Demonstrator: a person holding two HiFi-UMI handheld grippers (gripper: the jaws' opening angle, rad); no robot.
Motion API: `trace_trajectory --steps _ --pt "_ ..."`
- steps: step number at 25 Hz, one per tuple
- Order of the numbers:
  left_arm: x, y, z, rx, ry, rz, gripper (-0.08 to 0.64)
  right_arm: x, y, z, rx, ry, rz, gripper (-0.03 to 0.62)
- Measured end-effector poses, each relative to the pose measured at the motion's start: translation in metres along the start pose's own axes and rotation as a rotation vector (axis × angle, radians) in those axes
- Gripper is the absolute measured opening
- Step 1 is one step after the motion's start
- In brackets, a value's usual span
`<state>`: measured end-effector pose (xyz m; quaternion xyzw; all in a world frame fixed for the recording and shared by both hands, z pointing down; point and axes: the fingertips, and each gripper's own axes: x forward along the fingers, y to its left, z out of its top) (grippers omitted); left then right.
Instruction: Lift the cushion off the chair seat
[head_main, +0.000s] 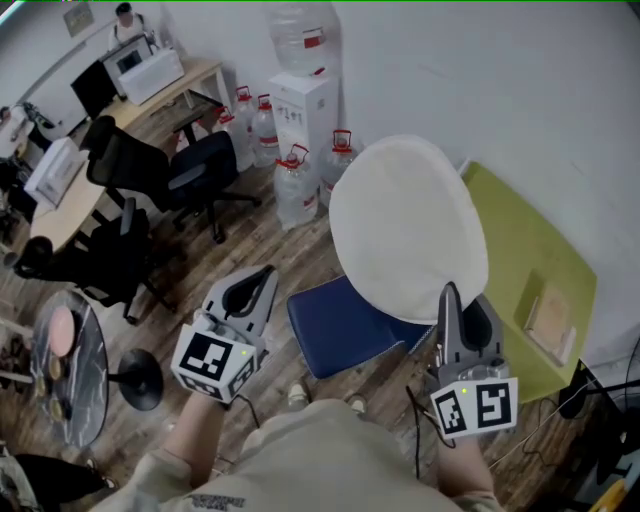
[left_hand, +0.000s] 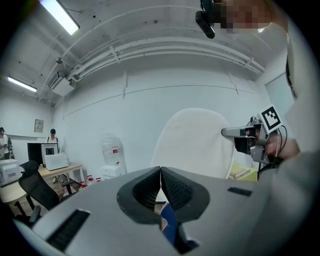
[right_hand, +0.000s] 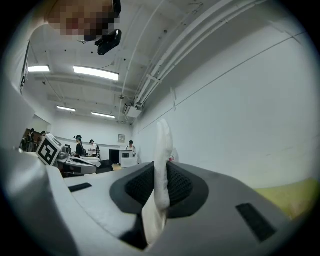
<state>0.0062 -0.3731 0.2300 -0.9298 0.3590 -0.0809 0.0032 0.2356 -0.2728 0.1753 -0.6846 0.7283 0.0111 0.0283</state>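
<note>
A round cream cushion (head_main: 405, 225) stands on edge in the air above the blue chair seat (head_main: 340, 325), apart from it. My right gripper (head_main: 450, 292) is shut on the cushion's lower right rim. In the right gripper view the cushion's edge (right_hand: 162, 145) runs up between the pads of my right gripper (right_hand: 161, 172). My left gripper (head_main: 268, 272) hovers left of the seat, shut with nothing in it. In the left gripper view the tips of my left gripper (left_hand: 160, 171) meet, with the cushion (left_hand: 192, 140) beyond them, my right gripper (left_hand: 227, 132) at its rim, and a strip of blue seat (left_hand: 168, 222) below.
A yellow-green table (head_main: 545, 250) with a flat brown box (head_main: 550, 320) stands right of the chair against the wall. A water dispenser (head_main: 305, 110) and several water bottles (head_main: 295, 185) stand behind. Black office chairs (head_main: 190, 175) and a round glass table (head_main: 65, 365) are at the left.
</note>
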Motion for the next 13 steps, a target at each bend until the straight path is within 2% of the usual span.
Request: trace_trajectory --steps 13 --pt "-0.0007 0.0005 -0.0059 0.01 0.018 0.023 0.02 0.006 0.0021 -0.0062 -0.007 0.026 0.05 0.066"
